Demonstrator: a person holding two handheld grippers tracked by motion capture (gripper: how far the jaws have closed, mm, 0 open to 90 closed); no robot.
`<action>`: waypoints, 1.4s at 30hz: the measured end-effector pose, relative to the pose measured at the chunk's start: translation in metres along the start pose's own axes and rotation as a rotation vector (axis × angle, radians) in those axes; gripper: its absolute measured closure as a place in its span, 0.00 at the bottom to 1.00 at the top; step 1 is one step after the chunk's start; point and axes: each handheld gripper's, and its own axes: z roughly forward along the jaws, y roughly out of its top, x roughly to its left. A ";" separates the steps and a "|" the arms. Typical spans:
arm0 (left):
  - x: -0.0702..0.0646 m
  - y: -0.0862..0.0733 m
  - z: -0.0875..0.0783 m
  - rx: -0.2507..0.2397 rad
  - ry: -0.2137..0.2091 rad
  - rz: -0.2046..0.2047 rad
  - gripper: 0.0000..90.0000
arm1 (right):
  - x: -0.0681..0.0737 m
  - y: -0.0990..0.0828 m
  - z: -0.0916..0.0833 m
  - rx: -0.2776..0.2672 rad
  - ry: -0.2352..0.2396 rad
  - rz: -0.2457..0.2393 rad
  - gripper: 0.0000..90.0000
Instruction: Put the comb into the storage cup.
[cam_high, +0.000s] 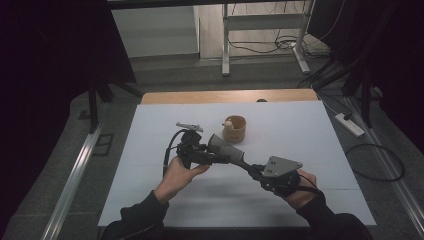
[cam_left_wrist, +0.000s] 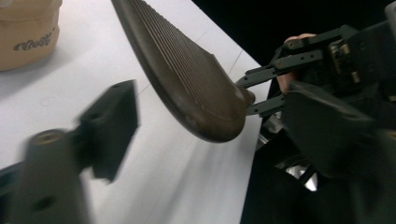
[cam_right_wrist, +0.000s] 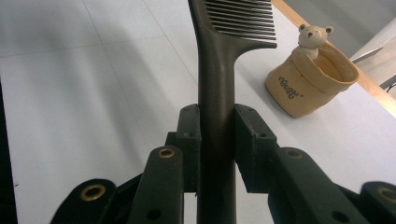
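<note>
A dark comb (cam_high: 225, 147) hangs above the white mat, its handle clamped between the pads of my right gripper (cam_high: 251, 169). In the right gripper view the handle (cam_right_wrist: 217, 93) runs up between the jaws of the right gripper (cam_right_wrist: 217, 126), with the teeth at the top. My left gripper (cam_high: 212, 152) sits at the comb's broad head. In the left gripper view that ribbed head (cam_left_wrist: 187, 79) lies between the left gripper's (cam_left_wrist: 212, 116) spread jaws, and neither pad touches it. A tan cup (cam_high: 234, 129) with a small bear figure (cam_right_wrist: 314, 35) on its rim stands just behind.
The white mat (cam_high: 300, 130) covers the table, with a wooden edge (cam_high: 230, 96) at the back. The cup (cam_right_wrist: 308, 88) is close to the comb's teeth. On the floor to the right are a power strip (cam_high: 350, 125) and cables.
</note>
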 end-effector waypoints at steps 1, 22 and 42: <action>0.000 0.000 -0.001 -0.003 -0.010 -0.008 0.33 | 0.000 0.000 0.000 0.001 -0.001 -0.002 0.81; 0.013 -0.005 -0.004 -0.030 -0.174 -0.193 0.90 | 0.001 -0.002 0.004 0.009 -0.030 -0.041 0.81; 0.007 -0.004 -0.009 -0.027 -0.119 -0.126 0.92 | -0.003 -0.003 0.007 0.002 -0.003 0.038 0.55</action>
